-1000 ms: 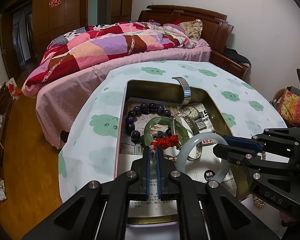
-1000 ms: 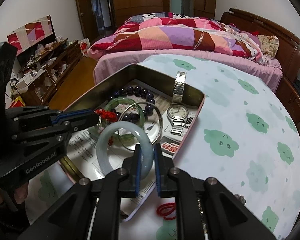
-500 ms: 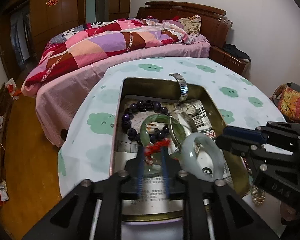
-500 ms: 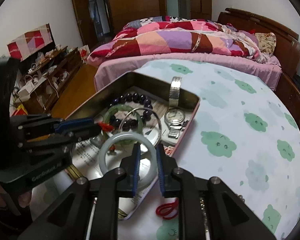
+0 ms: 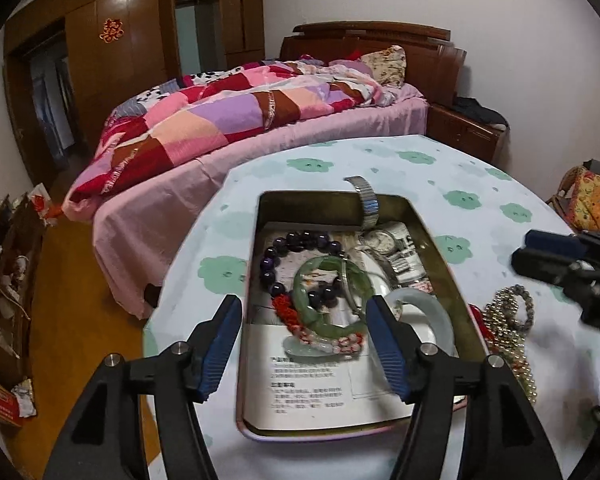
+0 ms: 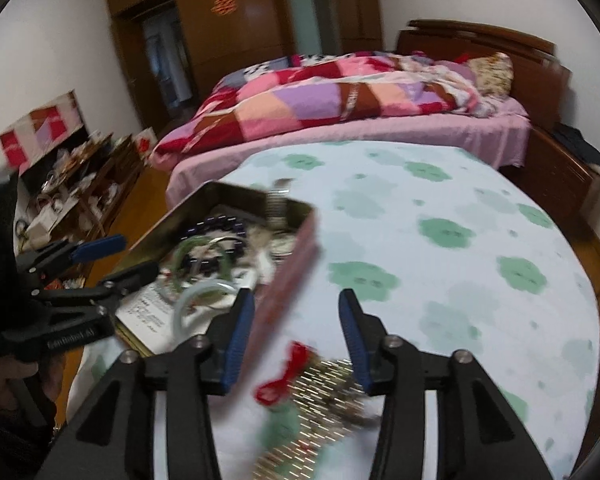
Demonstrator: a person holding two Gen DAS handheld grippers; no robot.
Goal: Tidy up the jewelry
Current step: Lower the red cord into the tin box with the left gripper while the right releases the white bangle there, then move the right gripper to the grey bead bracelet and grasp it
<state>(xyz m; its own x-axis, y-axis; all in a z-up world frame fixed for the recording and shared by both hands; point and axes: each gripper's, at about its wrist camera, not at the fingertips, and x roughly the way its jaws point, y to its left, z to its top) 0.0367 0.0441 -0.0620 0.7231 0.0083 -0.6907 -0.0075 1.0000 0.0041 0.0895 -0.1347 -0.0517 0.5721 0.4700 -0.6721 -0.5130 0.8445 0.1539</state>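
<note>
Jewelry fills the tin box (image 5: 440,248) just ahead of my left gripper (image 5: 304,322), whose blue-padded jaws have just been opening and now stand wide, pinching nothing, though the pieces show in the gap between them. Nearest my left fingertips lies a string of small pink and white beads (image 5: 332,342), loose and limp; I judge it light and best scooped at a bunched part. Just beyond it rests a green bangle (image 5: 300,292), a smooth, rigid, glossy ring, probably slippery and breakable, so I would pinch across its rim. A pale bangle (image 5: 436,312) sits beside my left gripper's right-hand finger, equally hard and slick. Farther off are dark purple round beads (image 5: 300,238) and a metal wristwatch (image 5: 380,238) with its springy band arched over the far wall. My right gripper (image 6: 296,330) has likewise just been opening and is empty, jaws parted. Below it, on the cloud-print tablecloth (image 6: 460,280) outside the tin, lies a heap of small gold-coloured beads (image 6: 320,384) with a red cord (image 6: 288,372), blurred; it looks floppy and likely to sag when lifted.
</note>
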